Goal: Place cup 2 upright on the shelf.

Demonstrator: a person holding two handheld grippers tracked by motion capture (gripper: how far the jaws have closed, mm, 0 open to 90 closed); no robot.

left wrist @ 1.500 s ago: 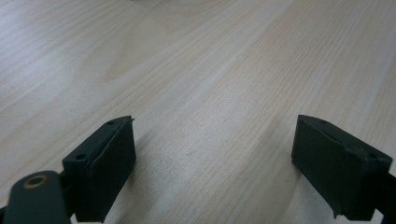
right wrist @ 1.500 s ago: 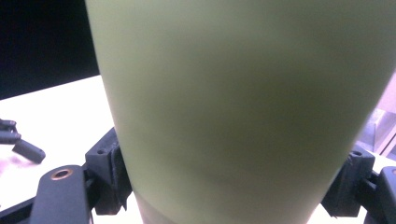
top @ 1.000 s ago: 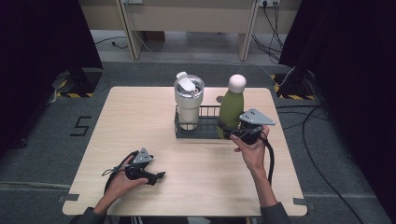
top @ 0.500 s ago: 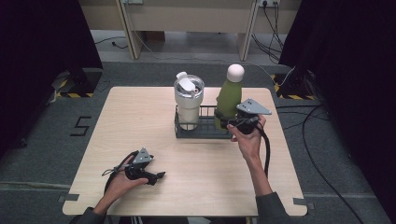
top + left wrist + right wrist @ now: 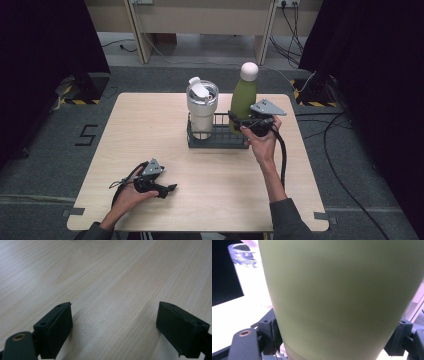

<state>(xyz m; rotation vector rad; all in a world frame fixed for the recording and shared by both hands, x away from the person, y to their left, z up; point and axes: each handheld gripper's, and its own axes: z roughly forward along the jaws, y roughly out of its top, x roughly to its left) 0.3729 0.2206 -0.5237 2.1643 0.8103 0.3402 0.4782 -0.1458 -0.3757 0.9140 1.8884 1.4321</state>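
1. Right gripper (image 5: 239,120): jaws clamped on the lower body of the green bottle (image 5: 244,100), one jaw on each side. In the right gripper view the bottle (image 5: 337,297) sits squarely between the two black jaws, touching both.
2. Bottle: upright, white round cap on top. Its lower part sits at the right end of the black wire basket (image 5: 216,141). Can't tell whether the base rests on the basket floor or is held slightly off it.
3. White tumbler (image 5: 202,107): stands upright in the left end of the same basket, clear lid on, white flip tab up. Just beside the bottle, small gap between them. It also shows blurred at the upper left of the right gripper view (image 5: 249,270).
4. Basket: on the wooden table (image 5: 150,130), past the middle, slightly right of centre.
5. Right hand (image 5: 261,142): wrapped around the gripper body from the near side, cable hanging down along the forearm; grey three-cornered plate on top, at the bottle's right.
6. Left gripper (image 5: 170,188): low over the near-left part of the table, well apart from the basket. Jaws wide open, nothing between them; the left gripper view has bare wood grain (image 5: 112,290) in the gap.
7. Left hand (image 5: 131,189): holding that gripper, cable looped beside it.
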